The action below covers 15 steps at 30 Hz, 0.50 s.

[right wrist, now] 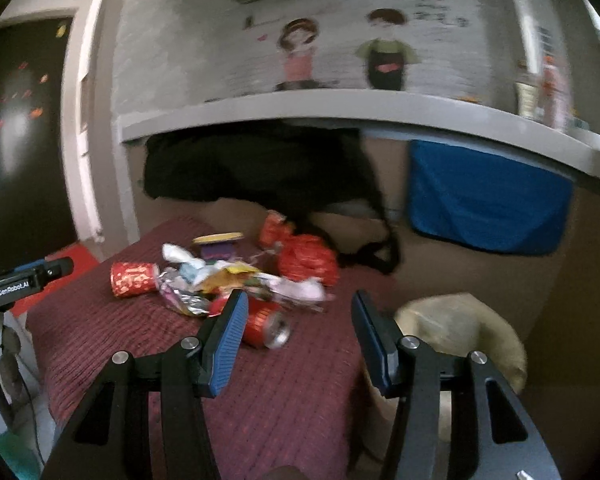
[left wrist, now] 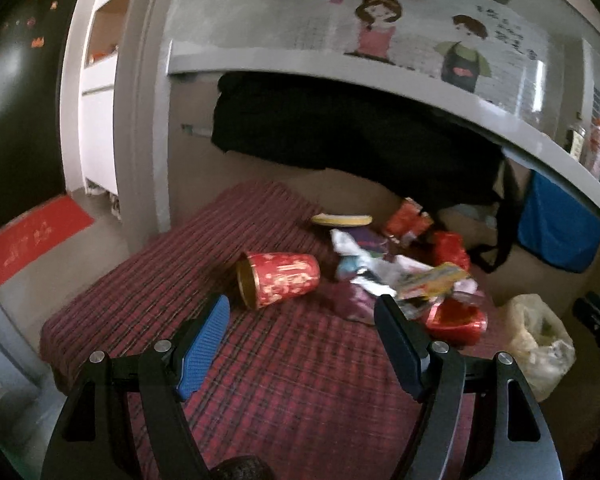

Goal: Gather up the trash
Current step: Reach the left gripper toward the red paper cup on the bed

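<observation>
Two grippers, left gripper (left wrist: 302, 316) and right gripper (right wrist: 298, 312), both spread wide and empty above crumpled foil wrappers (right wrist: 188, 300), cylindrical red cup (left wrist: 278, 279) and dented can (right wrist: 266, 326) on the ribbed plaid cushion (left wrist: 292, 380)

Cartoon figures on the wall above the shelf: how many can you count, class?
2. The pink-skirted figure stands left; the figure in the dark apron stands to its right. Others may lie beyond the frame.

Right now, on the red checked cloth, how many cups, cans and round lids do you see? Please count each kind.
Red paper cup, on its side: 1
Red drink can, on its side: 1
Yellow round lid: 1
Total: 3
The crumpled wrappers overlap too much to count.
</observation>
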Each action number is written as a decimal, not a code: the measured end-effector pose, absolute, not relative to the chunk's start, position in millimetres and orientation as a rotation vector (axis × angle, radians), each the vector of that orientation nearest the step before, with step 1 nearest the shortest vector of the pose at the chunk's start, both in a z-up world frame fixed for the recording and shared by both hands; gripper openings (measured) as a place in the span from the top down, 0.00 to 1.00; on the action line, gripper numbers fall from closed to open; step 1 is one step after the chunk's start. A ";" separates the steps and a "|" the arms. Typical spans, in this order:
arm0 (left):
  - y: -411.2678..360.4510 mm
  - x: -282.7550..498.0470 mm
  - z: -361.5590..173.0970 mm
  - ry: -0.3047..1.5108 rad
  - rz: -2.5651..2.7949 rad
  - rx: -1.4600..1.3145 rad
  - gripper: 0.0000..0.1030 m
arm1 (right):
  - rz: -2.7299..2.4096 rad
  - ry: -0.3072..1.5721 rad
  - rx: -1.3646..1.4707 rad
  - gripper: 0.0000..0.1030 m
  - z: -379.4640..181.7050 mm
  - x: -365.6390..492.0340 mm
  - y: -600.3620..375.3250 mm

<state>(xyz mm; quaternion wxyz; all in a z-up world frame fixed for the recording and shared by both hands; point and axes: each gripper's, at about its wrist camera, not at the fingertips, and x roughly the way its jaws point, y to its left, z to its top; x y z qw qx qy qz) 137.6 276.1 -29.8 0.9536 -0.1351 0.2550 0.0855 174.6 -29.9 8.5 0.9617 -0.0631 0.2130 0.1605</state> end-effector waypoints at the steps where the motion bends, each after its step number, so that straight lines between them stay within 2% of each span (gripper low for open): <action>1: 284.8 143.2 -36.2 0.532 0.163 -0.296 0.27 | 0.340 0.444 -0.147 0.50 4.9 182.4 -20.7; 8: 313.7 186.0 -64.1 0.620 0.126 -0.364 0.27 | 0.455 0.576 -0.221 0.52 -27.4 240.0 33.8; 15: 332.1 225.2 -80.6 0.684 0.108 -0.427 0.27 | 0.441 0.692 -0.202 0.52 -59.8 271.5 30.1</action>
